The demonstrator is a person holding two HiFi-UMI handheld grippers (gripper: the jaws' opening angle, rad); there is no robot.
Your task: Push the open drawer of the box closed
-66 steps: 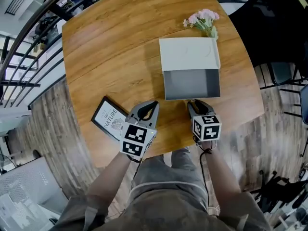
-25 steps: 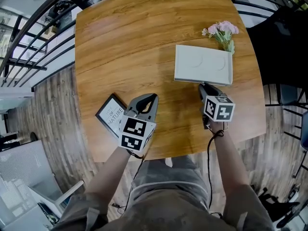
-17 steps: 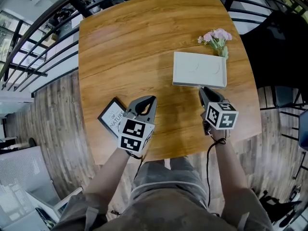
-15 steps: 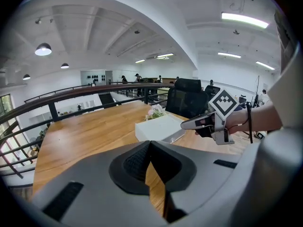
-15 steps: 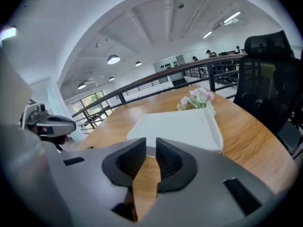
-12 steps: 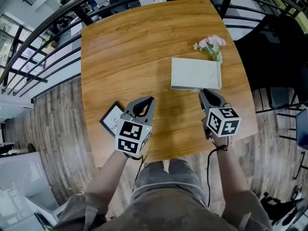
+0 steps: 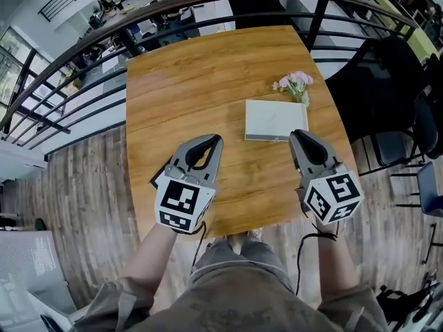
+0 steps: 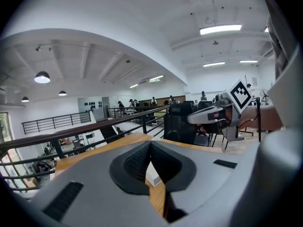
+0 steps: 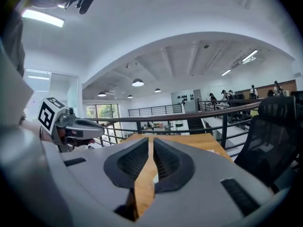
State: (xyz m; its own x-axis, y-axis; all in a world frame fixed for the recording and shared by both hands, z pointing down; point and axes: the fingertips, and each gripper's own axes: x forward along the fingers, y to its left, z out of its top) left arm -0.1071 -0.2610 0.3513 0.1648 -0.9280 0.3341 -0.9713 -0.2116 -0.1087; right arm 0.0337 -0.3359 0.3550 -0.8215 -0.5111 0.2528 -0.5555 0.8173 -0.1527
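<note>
The white box [image 7: 275, 119] lies flat on the wooden table [image 7: 181, 81] with its drawer pushed in flush. My right gripper [image 7: 298, 134] hovers just in front of the box's near right corner, raised off the table. Its jaws are closing to a thin slit [image 9: 151, 139] with nothing between them. My left gripper [image 7: 216, 139] is held up to the left of the box, apart from it. Its fingertips meet in the left gripper view [image 8: 150, 144], with nothing held, and a white sliver of the box [image 8: 154, 176] shows below them.
Pink flowers [image 7: 293, 84] lie against the box's far right corner. A dark book corner [image 7: 155, 180] peeks out under the left gripper. A black railing [image 7: 104, 26] curves round the table's far side, and a black chair [image 7: 384, 81] stands to the right.
The drawer, open in the oldest frame, is shut. Over the last second both grippers have lifted toward the camera, and the right one has backed off the box front.
</note>
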